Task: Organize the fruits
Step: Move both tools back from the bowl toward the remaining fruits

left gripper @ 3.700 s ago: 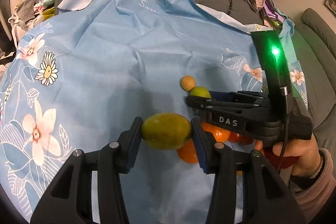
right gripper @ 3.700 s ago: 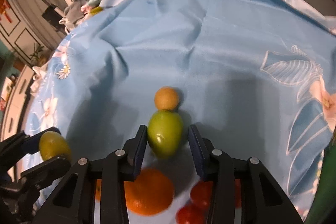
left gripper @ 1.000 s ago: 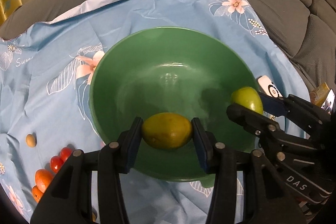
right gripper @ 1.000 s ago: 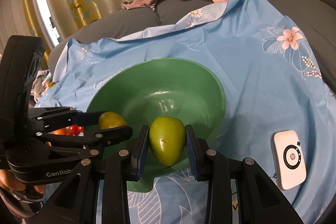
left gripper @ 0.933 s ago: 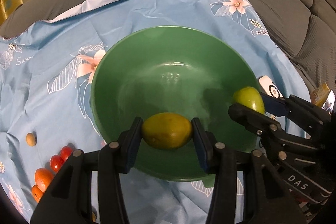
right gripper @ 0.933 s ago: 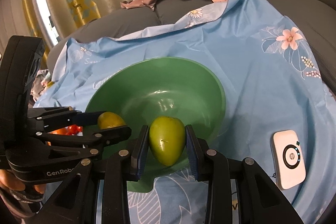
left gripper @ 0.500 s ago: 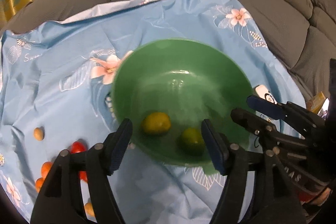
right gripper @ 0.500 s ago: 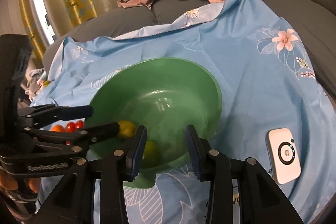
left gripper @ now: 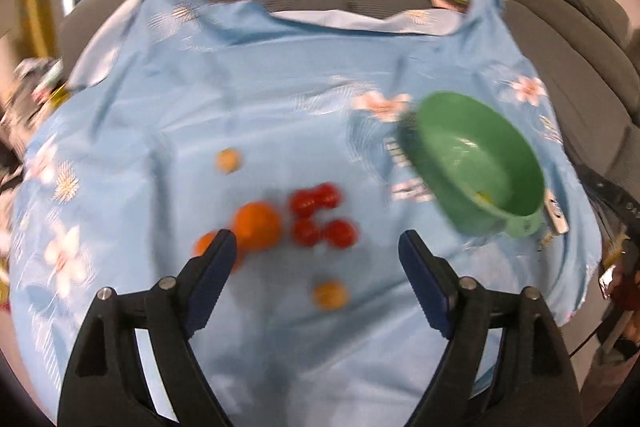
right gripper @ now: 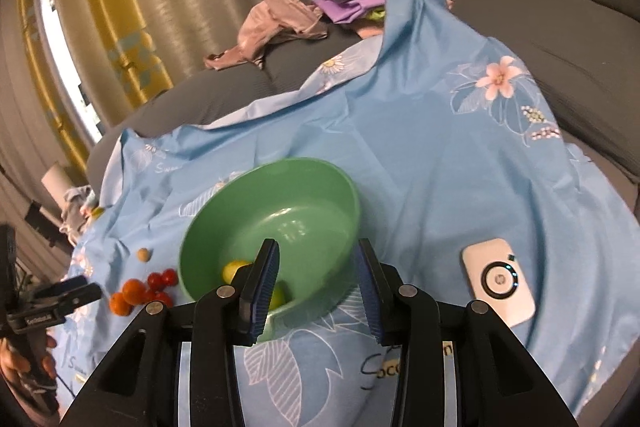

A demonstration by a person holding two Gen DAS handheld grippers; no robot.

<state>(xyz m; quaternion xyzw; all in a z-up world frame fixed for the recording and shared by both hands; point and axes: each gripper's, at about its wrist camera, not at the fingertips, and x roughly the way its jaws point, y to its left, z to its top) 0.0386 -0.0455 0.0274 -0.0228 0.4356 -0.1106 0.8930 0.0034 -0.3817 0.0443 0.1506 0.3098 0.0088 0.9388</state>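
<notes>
While the left gripper (left gripper: 316,247) hangs above the loose fruit with nothing between its jaws, which have just been opening and now stand wide, the right gripper (right gripper: 316,273) hovers at the near rim of the green bowl (right gripper: 320,183), its jaws parted a little and empty. Two yellow-green fruits (right gripper: 234,269) lie in the bowl's near left part. On the blue floral cloth (left gripper: 280,99), left of the bowl, sit oranges (left gripper: 258,225), red tomatoes (left gripper: 320,217) and two small tan fruits (left gripper: 228,159). A white device (right gripper: 498,281) lies right of the bowl.
</notes>
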